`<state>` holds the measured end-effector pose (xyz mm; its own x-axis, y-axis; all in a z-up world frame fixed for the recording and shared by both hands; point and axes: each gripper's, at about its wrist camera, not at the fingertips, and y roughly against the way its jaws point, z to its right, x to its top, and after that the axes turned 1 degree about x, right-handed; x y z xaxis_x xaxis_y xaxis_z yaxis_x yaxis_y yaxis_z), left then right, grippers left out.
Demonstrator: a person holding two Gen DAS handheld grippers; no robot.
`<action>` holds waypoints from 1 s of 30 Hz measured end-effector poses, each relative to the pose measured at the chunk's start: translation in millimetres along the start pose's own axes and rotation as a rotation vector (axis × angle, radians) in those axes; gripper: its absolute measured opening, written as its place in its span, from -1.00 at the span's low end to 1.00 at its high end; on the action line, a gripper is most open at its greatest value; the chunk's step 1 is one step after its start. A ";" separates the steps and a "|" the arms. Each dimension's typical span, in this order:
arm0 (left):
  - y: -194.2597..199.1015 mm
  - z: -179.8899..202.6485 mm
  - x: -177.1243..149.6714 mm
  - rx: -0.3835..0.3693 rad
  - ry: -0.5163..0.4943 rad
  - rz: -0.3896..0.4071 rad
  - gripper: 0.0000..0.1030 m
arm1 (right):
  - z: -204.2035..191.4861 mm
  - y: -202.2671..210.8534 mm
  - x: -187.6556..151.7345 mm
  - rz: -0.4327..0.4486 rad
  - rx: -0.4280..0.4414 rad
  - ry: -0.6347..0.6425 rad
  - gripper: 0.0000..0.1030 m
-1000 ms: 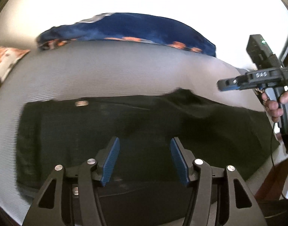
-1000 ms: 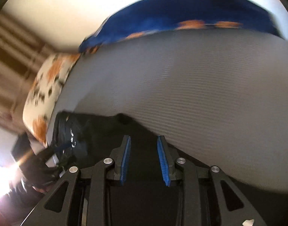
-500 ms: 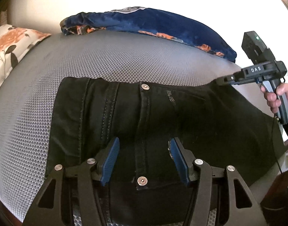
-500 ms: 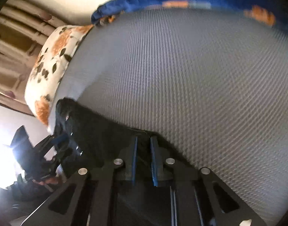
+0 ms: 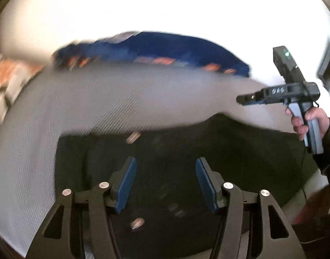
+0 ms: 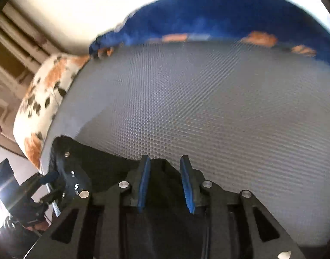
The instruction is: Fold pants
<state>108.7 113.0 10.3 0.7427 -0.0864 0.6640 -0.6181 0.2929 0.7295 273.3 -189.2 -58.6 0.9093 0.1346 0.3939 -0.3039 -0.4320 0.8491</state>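
Now the black pants [image 5: 186, 151] lie flat across the near edge of the grey mattress [image 6: 208, 108]. Left gripper [image 5: 164, 183] hangs over the waistband, fingers spread wide and empty. Right gripper [image 6: 165, 183] sits parted over the fabric's far edge, pinching nothing.

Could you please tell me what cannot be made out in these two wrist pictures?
- Left wrist view: motion blur smears the black pants, so seams and fold lines are unreadable.
- Left wrist view: the right gripper shows side-on; its opening cannot be judged there.
- Right wrist view: the near part of the pants is hidden behind the right gripper.
- Right wrist view: the left gripper is small, backlit, partly cut off.
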 end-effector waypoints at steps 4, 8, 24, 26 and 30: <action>-20.2 47.4 24.1 -0.092 -0.102 -0.003 0.19 | 13.1 52.4 -31.4 0.072 -0.164 -0.008 -0.38; -62.6 93.1 36.4 -0.150 -0.175 -0.050 0.19 | 30.9 72.0 -74.2 0.071 -0.326 -0.045 -0.31; -157.8 125.4 45.8 -0.036 -0.208 -0.165 0.12 | 67.8 39.2 -110.2 0.105 -0.498 -0.120 -0.19; -148.8 124.7 44.3 -0.034 -0.204 -0.157 0.12 | 67.2 39.1 -108.9 0.105 -0.504 -0.114 -0.18; -117.2 116.0 40.4 -0.061 -0.182 -0.123 0.12 | 61.7 51.5 -113.1 0.123 -0.467 -0.123 -0.17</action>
<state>181.2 -35.2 -29.3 0.7495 -0.2937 0.5933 -0.5047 0.3264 0.7992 172.4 -281.7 -81.2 0.8769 -0.0102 0.4806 -0.4805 0.0110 0.8769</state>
